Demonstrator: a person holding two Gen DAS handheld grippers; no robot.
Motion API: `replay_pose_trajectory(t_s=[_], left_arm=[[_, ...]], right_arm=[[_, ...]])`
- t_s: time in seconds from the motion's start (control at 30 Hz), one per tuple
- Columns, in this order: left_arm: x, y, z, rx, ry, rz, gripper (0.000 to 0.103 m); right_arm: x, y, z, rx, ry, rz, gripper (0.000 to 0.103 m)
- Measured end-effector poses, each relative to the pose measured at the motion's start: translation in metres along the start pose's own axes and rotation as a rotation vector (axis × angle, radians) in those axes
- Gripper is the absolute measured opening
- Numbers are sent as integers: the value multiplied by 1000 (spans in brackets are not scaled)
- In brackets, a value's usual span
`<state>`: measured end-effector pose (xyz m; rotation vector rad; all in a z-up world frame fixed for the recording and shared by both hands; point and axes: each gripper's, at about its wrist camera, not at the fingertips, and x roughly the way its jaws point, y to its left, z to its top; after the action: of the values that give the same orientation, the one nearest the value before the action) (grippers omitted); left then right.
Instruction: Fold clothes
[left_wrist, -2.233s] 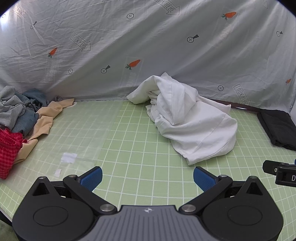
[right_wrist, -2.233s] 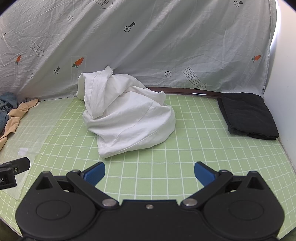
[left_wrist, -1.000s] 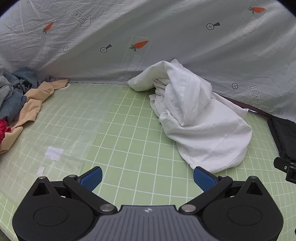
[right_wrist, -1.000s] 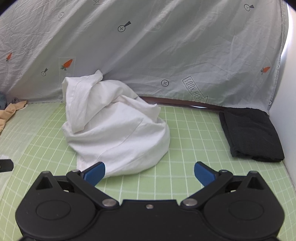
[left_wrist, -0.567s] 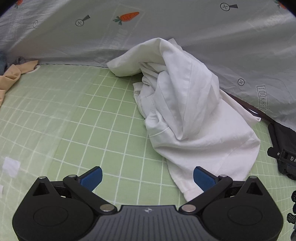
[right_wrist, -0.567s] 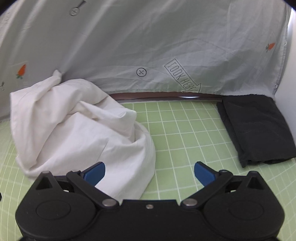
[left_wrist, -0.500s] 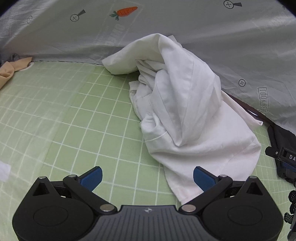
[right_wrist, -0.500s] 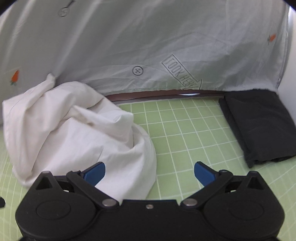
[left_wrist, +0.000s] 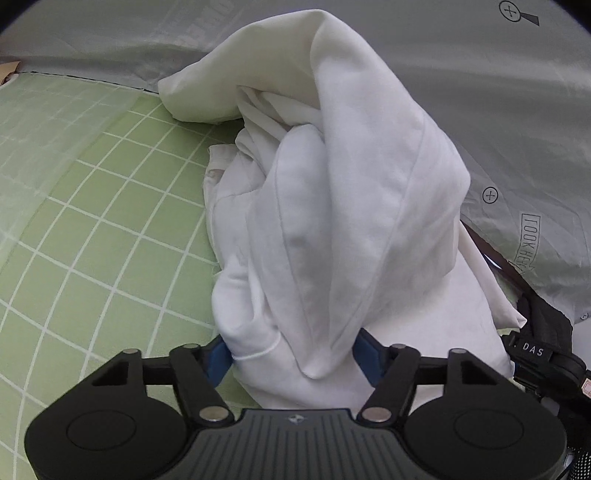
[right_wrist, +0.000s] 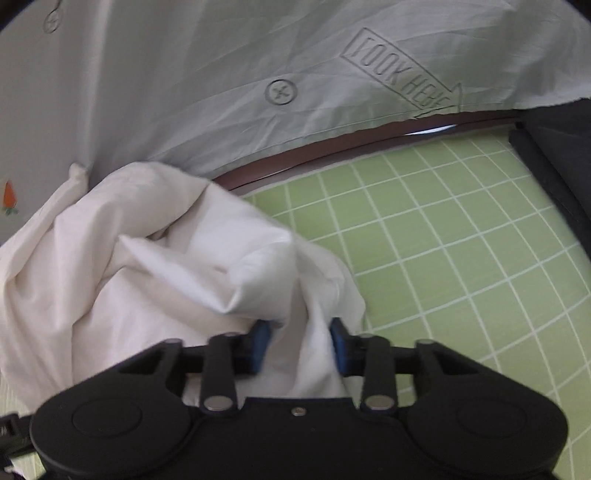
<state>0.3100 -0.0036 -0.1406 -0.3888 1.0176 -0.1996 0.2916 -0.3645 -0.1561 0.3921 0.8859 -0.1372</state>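
Grasping step: both the left gripper (left_wrist: 291, 356) and right gripper (right_wrist: 299, 341) are closing on folds of the crumpled white cotton garment (left_wrist: 332, 206), heaped near the bench's (left_wrist: 92, 229) back edge. Next, probably lift and spread it flat.

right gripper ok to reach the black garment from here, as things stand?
Probably not yet. The right gripper has its jaws closing with a fold of the white garment between them. The black garment lies across bare green mat, so nothing else blocks it.
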Motion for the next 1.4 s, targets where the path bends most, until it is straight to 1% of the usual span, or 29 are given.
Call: replay_pose_trajectory(t_s=[0.03, 0.07, 0.1, 0.2, 0.33, 0.43, 0.53, 0.67, 0.77, 0.93, 1.1, 1.13, 1.2, 1.27, 1.37, 1.4], left_arm=[[-3, -1, -2, 13, -8, -5, 48], [-7, -1, -3, 28, -14, -5, 39], [-12, -1, -6, 44, -19, -3, 34], [-31, 1, -16, 72, -32, 5, 27], [-67, 19, -45, 57, -41, 3, 24], [-99, 39, -77, 13, -48, 15, 24], [-125, 59, -109, -34, -36, 34, 24], [-154, 75, -148, -52, -43, 37, 24], [-165, 79, -167, -75, -47, 50, 24], [-176, 69, -188, -93, -70, 78, 24], [-185, 54, -212, -111, -93, 107, 24], [-188, 52, -215, -110, -94, 115, 24], [-194, 47, -220, -113, -92, 142, 24], [-202, 42, -225, -120, -88, 181, 22], [-218, 36, -236, -127, -105, 208, 22], [-223, 35, -240, -133, -112, 220, 22]], right_arm=[[-4, 3, -4, -30, 1, -8, 8], [-8, 6, -10, -57, 3, -24, 7], [-13, 10, -17, -72, 1, -29, 6], [-35, 19, -44, -56, 10, 21, 5], [-69, 43, -92, -84, 38, 54, 5], [-100, 57, -136, -103, 67, 91, 5], [-128, 65, -179, -135, 100, 113, 5], [-155, 71, -214, -157, 117, 124, 5], [-167, 71, -224, -161, 109, 115, 5], [-189, 68, -234, -195, 95, 111, 9], [-204, 50, -235, -211, 61, 135, 11], [-204, 44, -232, -203, 59, 142, 14], [-204, 36, -229, -185, 58, 156, 16], [-202, 29, -222, -168, 70, 162, 23], [-203, 21, -214, -147, 60, 178, 26], [-202, 19, -211, -140, 53, 182, 30]])
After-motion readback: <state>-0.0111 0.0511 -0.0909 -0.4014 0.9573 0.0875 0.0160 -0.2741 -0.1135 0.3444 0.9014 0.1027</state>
